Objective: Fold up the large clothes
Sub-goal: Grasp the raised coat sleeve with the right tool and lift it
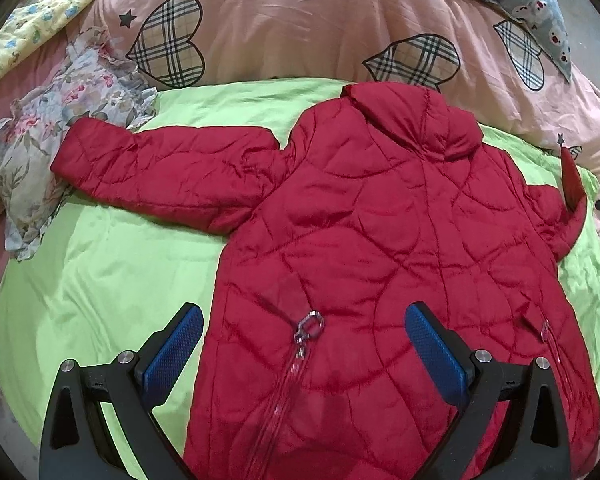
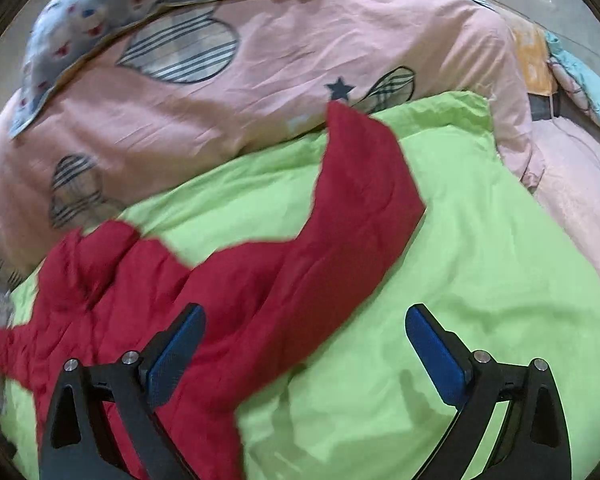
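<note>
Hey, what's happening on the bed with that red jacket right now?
A red quilted jacket lies spread on a green sheet, one sleeve stretched out to the side. Someone holds two grippers above it: the left gripper over the lower body, the right gripper near the other sleeve. Both are open, gripping nothing.

The left gripper [image 1: 304, 350] and right gripper [image 2: 305, 350] both gape wide, holding nothing.

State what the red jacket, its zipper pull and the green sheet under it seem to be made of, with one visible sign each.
Red jacket: likely padded nylon or polyester; slight sheen, puffy quilted stitching.
Zipper pull: probably metal; silvery glint.
Green sheet: matte woven cloth, perhaps cotton; soft creases, no shine.
</note>
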A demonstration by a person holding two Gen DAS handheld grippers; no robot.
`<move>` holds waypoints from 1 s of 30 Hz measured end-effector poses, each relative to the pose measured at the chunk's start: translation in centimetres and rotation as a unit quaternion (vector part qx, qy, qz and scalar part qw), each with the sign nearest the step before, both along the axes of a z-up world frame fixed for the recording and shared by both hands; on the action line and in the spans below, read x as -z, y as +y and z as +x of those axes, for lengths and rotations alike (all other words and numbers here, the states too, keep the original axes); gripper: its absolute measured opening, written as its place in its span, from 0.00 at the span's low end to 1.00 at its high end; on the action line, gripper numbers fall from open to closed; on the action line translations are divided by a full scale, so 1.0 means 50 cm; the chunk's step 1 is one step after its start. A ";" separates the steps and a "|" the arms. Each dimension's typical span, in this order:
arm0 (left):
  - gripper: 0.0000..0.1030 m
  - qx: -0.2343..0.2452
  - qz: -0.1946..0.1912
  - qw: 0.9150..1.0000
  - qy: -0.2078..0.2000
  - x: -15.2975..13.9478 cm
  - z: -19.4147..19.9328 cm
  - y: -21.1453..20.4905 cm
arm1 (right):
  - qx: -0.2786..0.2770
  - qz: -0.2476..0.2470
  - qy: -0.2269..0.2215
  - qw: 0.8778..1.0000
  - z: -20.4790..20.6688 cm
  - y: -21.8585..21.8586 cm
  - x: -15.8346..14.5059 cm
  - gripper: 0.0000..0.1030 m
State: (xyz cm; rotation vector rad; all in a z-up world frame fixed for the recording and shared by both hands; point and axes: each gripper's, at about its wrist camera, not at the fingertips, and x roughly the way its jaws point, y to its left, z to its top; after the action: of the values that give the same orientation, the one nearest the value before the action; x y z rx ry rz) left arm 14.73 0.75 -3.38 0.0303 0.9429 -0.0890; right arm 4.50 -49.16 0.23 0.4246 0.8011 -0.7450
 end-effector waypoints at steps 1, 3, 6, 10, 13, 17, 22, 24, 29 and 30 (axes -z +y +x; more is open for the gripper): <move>0.99 0.000 -0.003 1.000 -0.004 -0.001 0.004 -0.002 | 0.003 -0.004 0.000 1.000 0.009 -0.014 0.002 0.95; 0.99 0.000 -0.008 1.000 -0.009 -0.001 0.014 -0.005 | 0.012 -0.008 0.001 1.000 0.032 -0.046 0.010 0.94; 0.99 0.001 -0.013 1.000 -0.008 0.005 0.027 -0.011 | 0.032 -0.006 0.012 0.999 0.068 -0.097 0.033 0.86; 0.99 0.006 -0.019 1.000 -0.009 0.010 0.044 -0.020 | 0.050 0.003 0.023 0.998 0.101 -0.148 0.071 0.77; 0.99 0.010 -0.019 1.000 -0.006 0.016 0.052 -0.029 | 0.064 0.020 0.020 0.998 0.097 -0.169 0.093 0.44; 0.99 0.011 -0.019 1.000 -0.003 0.025 0.056 -0.033 | 0.051 0.023 -0.002 0.998 0.082 -0.146 0.085 0.13; 0.99 0.012 -0.022 1.000 0.001 0.032 0.054 -0.035 | -0.009 0.016 -0.036 0.999 0.079 -0.070 0.037 0.11; 0.99 0.012 -0.025 1.000 0.002 0.033 0.051 -0.034 | -0.041 0.013 -0.048 0.998 0.081 -0.024 0.012 0.11; 0.99 0.015 -0.035 0.999 0.008 0.038 0.042 -0.030 | -0.127 0.020 -0.072 0.989 0.097 0.109 -0.026 0.11; 0.99 0.016 -0.037 0.999 0.011 0.040 0.039 -0.029 | -0.143 0.022 -0.073 0.987 0.101 0.134 -0.027 0.11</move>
State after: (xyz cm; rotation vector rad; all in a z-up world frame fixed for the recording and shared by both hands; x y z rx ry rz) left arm 16.69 -0.68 -5.38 -0.0248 0.9598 -0.1544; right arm 9.54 -42.48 1.58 0.3902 0.7221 -0.4248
